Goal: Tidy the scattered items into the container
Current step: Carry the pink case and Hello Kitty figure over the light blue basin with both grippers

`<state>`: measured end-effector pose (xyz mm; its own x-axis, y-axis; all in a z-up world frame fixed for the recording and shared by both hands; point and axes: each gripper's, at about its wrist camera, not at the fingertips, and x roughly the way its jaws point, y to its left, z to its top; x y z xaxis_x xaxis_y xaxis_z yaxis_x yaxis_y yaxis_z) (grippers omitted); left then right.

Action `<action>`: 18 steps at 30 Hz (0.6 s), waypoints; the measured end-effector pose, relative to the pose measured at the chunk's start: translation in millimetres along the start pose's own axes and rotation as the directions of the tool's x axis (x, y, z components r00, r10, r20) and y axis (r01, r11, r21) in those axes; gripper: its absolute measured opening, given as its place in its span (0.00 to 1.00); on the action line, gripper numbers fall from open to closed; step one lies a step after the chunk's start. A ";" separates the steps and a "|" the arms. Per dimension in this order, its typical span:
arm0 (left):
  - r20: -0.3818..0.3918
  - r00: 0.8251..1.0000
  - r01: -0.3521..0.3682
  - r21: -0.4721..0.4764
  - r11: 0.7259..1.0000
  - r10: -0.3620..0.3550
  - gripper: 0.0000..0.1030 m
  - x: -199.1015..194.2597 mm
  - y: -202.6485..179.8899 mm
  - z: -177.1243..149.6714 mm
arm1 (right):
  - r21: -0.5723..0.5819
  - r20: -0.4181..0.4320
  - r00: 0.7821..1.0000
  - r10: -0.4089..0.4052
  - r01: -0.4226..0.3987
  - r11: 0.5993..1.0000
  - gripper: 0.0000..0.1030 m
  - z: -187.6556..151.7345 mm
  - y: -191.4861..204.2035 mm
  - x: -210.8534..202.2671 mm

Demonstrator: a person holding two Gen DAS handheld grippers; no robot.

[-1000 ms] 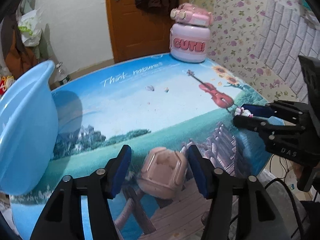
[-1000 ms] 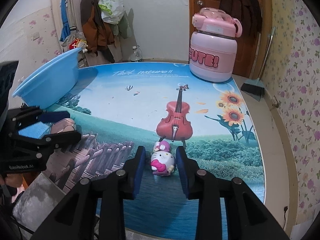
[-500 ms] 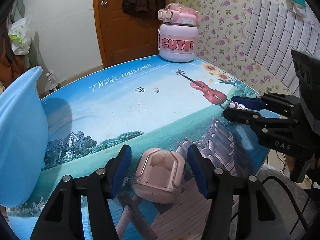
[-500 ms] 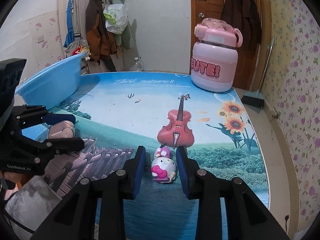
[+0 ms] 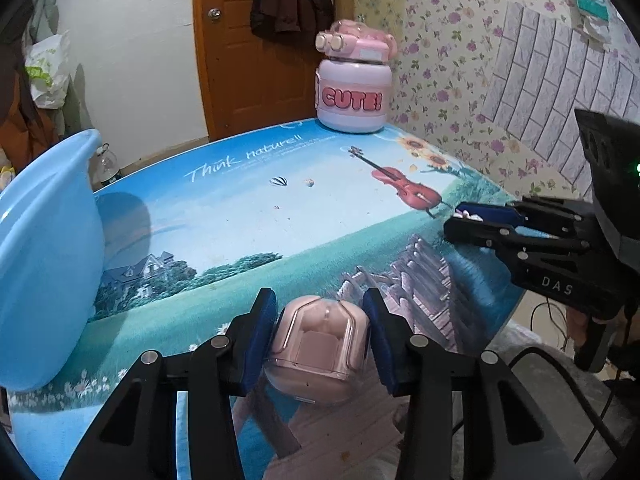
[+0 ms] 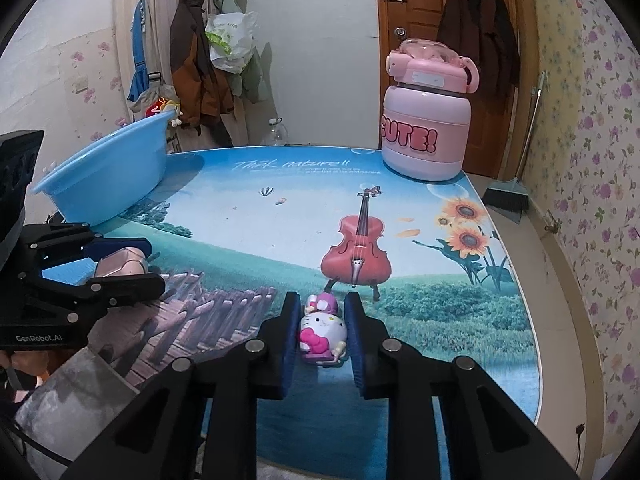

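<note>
A: Largest items?
B: Printed table [image 6: 240, 216] is seen. Blue basin [image 6: 108, 168] is set at its far left edge. Pink "CUTE!" jug [image 6: 426, 136] is stood at the far side.
A: Left side?
B: Pink earbud case [image 5: 316, 352] is clamped between the left gripper [image 5: 318, 338] pads, at the near table edge, well apart from the basin.
A: Right side?
B: Hello Kitty toy [image 6: 322, 332] is bracketed by the right gripper [image 6: 322, 330], narrowed. Contact cannot be told. Toy is sat just before the printed violin.
</note>
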<state>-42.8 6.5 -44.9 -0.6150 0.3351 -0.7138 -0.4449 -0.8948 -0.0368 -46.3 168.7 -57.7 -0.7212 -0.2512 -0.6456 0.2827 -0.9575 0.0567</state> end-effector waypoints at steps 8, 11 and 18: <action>0.053 0.998 -0.042 -0.060 0.997 0.045 0.42 -28.9 8.2 4.8 | 0.022 0.000 1.000 -0.016 0.016 1.000 0.23 9.3 13.1 -15.3; 0.071 0.996 -0.054 -0.077 0.996 0.060 0.42 -43.0 9.9 4.7 | 0.036 -0.001 1.000 -0.024 0.024 0.999 0.23 15.1 18.4 -19.4; 0.120 0.988 -0.084 -0.099 0.992 0.095 0.42 -78.4 15.9 1.9 | 0.048 0.009 1.000 0.002 -0.003 0.999 0.23 29.4 36.8 -29.2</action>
<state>-2.9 -33.4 11.9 -0.7281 0.2811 -0.6252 -0.3251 -0.9445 -0.0459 -33.4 136.7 -14.4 -0.7263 -0.2547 -0.6385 0.2538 -0.9626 0.0954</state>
